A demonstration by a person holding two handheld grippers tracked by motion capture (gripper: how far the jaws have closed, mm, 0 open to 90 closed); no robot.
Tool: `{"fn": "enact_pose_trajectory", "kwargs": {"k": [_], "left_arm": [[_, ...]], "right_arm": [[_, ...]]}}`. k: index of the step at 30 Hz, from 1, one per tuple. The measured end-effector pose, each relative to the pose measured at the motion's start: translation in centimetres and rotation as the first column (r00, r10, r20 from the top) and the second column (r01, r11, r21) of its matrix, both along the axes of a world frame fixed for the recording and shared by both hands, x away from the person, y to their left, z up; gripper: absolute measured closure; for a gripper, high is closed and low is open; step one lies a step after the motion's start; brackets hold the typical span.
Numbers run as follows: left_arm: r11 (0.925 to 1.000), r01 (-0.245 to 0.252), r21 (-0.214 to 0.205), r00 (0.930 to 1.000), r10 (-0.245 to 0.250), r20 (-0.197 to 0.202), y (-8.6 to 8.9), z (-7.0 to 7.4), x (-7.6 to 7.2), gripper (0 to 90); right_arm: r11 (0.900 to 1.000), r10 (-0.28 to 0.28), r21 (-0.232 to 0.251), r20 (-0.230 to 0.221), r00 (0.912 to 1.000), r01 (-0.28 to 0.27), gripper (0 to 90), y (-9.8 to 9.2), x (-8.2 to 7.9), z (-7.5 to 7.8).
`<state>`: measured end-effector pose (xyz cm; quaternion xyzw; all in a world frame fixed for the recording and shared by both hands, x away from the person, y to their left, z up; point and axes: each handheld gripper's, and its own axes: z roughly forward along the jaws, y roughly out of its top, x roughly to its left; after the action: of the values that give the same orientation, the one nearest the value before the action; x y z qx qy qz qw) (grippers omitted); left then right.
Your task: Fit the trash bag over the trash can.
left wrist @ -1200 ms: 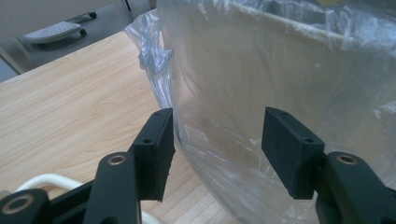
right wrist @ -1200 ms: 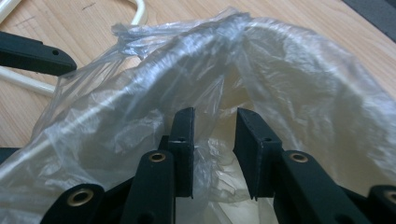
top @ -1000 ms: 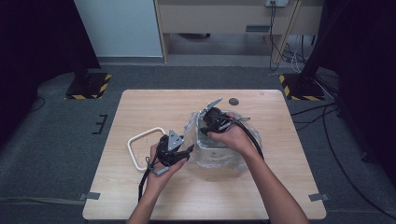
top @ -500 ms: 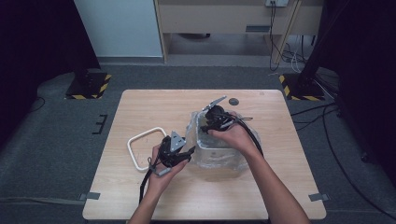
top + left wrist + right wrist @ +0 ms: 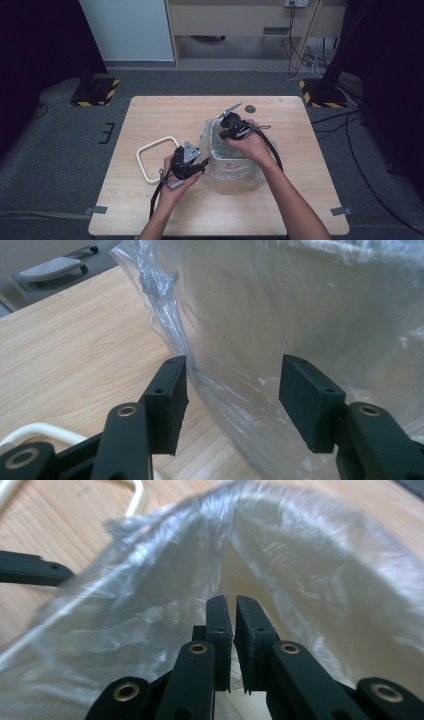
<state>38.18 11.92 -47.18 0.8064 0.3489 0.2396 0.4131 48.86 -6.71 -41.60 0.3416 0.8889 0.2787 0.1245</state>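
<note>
A clear plastic bag (image 5: 252, 172) lines and drapes over a pale bin (image 5: 231, 151) at the middle of the wooden table (image 5: 150, 115). My right gripper (image 5: 223, 134) hangs over the bin's far left rim. Its jaws have just been closing and now stand nearly together on the bag film (image 5: 150, 580) in the right gripper view (image 5: 233, 602). My left gripper (image 5: 204, 163) is open at the bin's left side; the bag (image 5: 300, 300) bulges between its spread pads (image 5: 232, 390) without being pressed. A white rounded square frame (image 5: 139, 162) lies flat to the left.
A small dark round disc (image 5: 250, 108) lies near the table's far edge behind the bin. The white frame (image 5: 30, 432) sits close under my left gripper. Cables trail from both grippers toward the person. Bare wood spreads to the front and far left.
My right gripper's jaws have drawn together at the bin's rim. Both hands have stayed about where they were, and the left jaws are as wide as before.
</note>
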Motion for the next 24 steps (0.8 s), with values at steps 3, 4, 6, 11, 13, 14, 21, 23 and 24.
{"fn": "enact_pose_trajectory", "kwargs": {"k": [3,4,6,11,13,14,21,23,24], "left_arm": [[1.0,-0.007,0.002,1.0,0.007,0.002,0.1,0.1,0.0,44.7],[1.0,-0.006,0.002,1.0,0.006,0.004,0.1,0.1,0.0,44.7],[1.0,-0.007,0.001,1.0,0.007,0.004,0.2,0.1,0.0,44.6],[0.9999,-0.009,0.005,0.9999,0.009,0.006,0.1,0.1,0.0,44.6],[1.0,-0.008,0.006,0.9999,0.008,0.006,0.1,0.0,0.0,44.6],[1.0,-0.004,0.006,0.9999,0.004,0.011,0.1,0.0,0.1,44.5],[0.9999,-0.007,0.009,0.9999,0.007,0.009,0.1,0.0,0.1,44.2],[1.0,-0.004,0.006,0.9999,0.004,0.009,0.1,0.0,0.1,44.0],[1.0,-0.004,0.005,1.0,0.004,0.008,0.1,0.0,0.1,43.9]], "right_arm": [[0.9996,-0.013,-0.024,-0.025,0.9996,0.013,85.8,0.4,0.2,-0.6],[0.9996,-0.019,-0.022,-0.039,0.9991,0.018,86.3,0.5,0.2,-0.7],[0.9993,-0.024,-0.03,-0.05,0.9985,0.023,87.6,0.6,0.4,-1.0],[0.9984,-0.036,-0.046,-0.077,0.9963,0.033,87.8,0.8,0.6,-1.7],[0.9981,-0.039,-0.05,-0.09,0.9951,0.035,87.2,0.9,0.7,-1.9],[0.9979,-0.043,-0.052,-0.092,0.9948,0.038,87.0,0.9,0.7,-2.0],[0.9962,-0.059,-0.071,-0.118,0.9913,0.051,81.2,0.9,1.1,-2.5],[0.9953,-0.068,-0.077,-0.124,0.9899,0.059,76.5,0.9,1.3,-2.7],[0.9952,-0.07,-0.077,-0.129,0.9892,0.06,74.2,0.8,1.4,-2.8]]}}
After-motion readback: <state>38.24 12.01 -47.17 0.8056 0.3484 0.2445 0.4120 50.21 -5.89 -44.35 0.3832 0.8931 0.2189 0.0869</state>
